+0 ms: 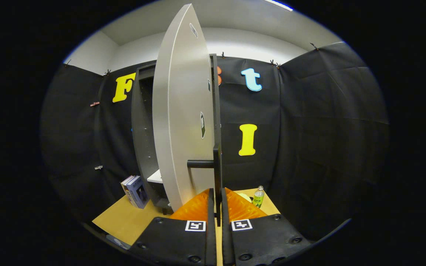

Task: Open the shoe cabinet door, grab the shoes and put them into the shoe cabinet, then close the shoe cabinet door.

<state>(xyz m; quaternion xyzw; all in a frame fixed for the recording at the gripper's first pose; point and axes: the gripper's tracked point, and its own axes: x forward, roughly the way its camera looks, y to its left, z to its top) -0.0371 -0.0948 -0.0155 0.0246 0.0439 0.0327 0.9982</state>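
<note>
now the hand-held gripper clamps the handle of the ajar shoe cabinet door.

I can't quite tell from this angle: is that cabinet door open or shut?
Open. The door stands swung out edge-on from the cabinet, baring its dark inside. The gripper is shut on the door's handle.
</note>
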